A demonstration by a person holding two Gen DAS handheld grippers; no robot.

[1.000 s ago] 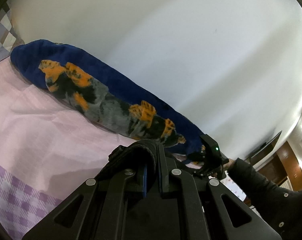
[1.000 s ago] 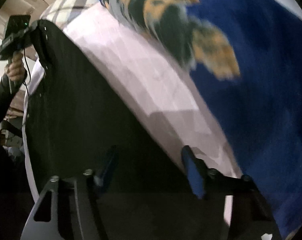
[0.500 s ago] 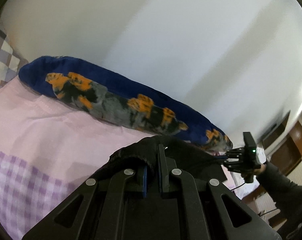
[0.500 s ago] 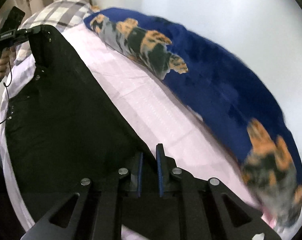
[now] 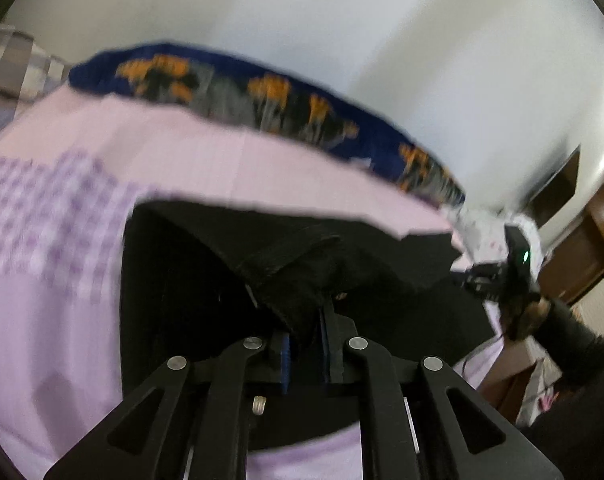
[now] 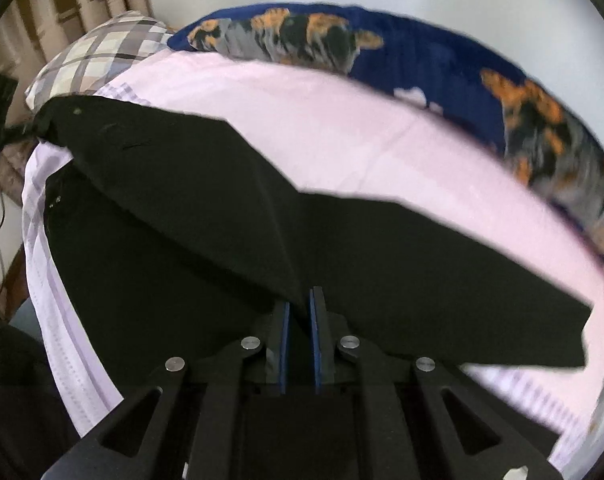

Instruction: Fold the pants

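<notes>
- Left gripper: clamped on a bunched, thick hem of the black pants; the same pinch shows half a second ago, but the cloth now lies lower and spreads wider over the bed sheet.
- Right gripper: clenched on a fold of the pants, as it was half a second ago; one second ago its fingers stood wide apart.
- Pants: a raised upper layer runs taut between the two grippers above a lower layer lying flat on the bed; in the right wrist view its far edge forms a shallow angle, and a straight cut end shows at the right.
- Right gripper as seen from the left wrist view: at the far right edge of the cloth, lower in the frame than before.
- Bed sheet: a broad pink band lies bare beyond the far edge of the pants.
- Blue blanket with orange and grey patches: bounds the sheet's far side, against the white wall.
- Plaid pillow: at the far left corner.
</notes>
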